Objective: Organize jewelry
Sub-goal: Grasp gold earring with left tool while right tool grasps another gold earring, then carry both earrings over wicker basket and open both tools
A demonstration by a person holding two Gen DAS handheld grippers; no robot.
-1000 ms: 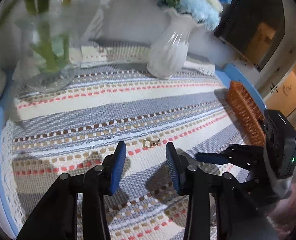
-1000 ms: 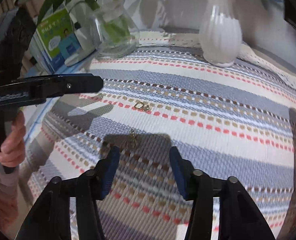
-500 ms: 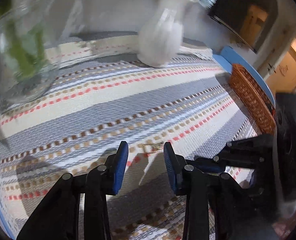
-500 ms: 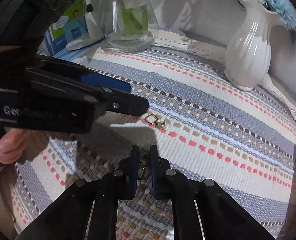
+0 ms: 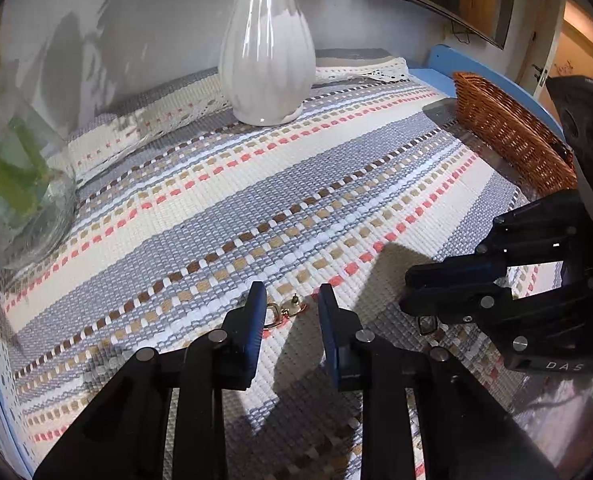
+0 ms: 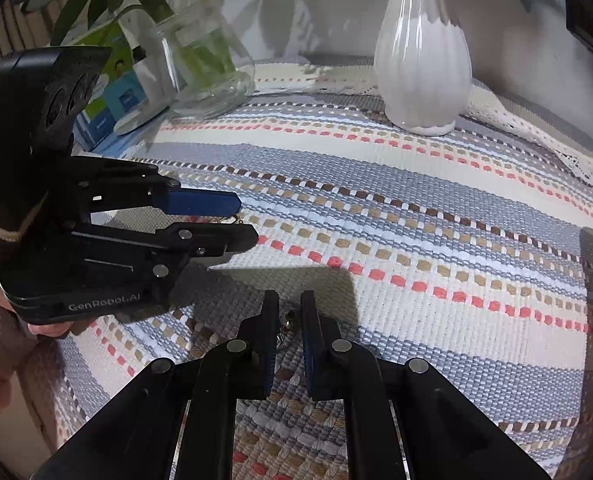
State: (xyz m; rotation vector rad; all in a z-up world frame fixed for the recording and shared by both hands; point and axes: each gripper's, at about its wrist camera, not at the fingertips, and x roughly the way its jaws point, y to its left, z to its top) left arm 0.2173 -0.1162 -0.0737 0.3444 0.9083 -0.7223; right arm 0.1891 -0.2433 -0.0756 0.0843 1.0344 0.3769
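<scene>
Two small gold earrings are on a striped woven mat (image 5: 256,184). One earring (image 5: 282,310) lies flat between the blue pads of my left gripper (image 5: 292,312). Its jaws are closing around it, with a gap still showing beside the right pad. In the right wrist view this left gripper (image 6: 244,220) comes in from the left, low over the same earring (image 6: 234,219). My right gripper (image 6: 288,320) is shut on the second earring (image 6: 286,322). That earring (image 5: 426,324) dangles under the right gripper (image 5: 412,294) in the left wrist view.
A white ribbed vase (image 5: 266,60) stands at the back of the mat. A glass jar with green stems (image 5: 16,192) is at the back left. A wicker basket (image 5: 508,132) sits on the right edge of the blue table (image 5: 440,60). A hand (image 6: 52,328) holds the left gripper.
The left gripper came down and forward until the first earring lay between its pads, and its jaws narrowed. The right jaws closed on the second earring and stayed closed.
</scene>
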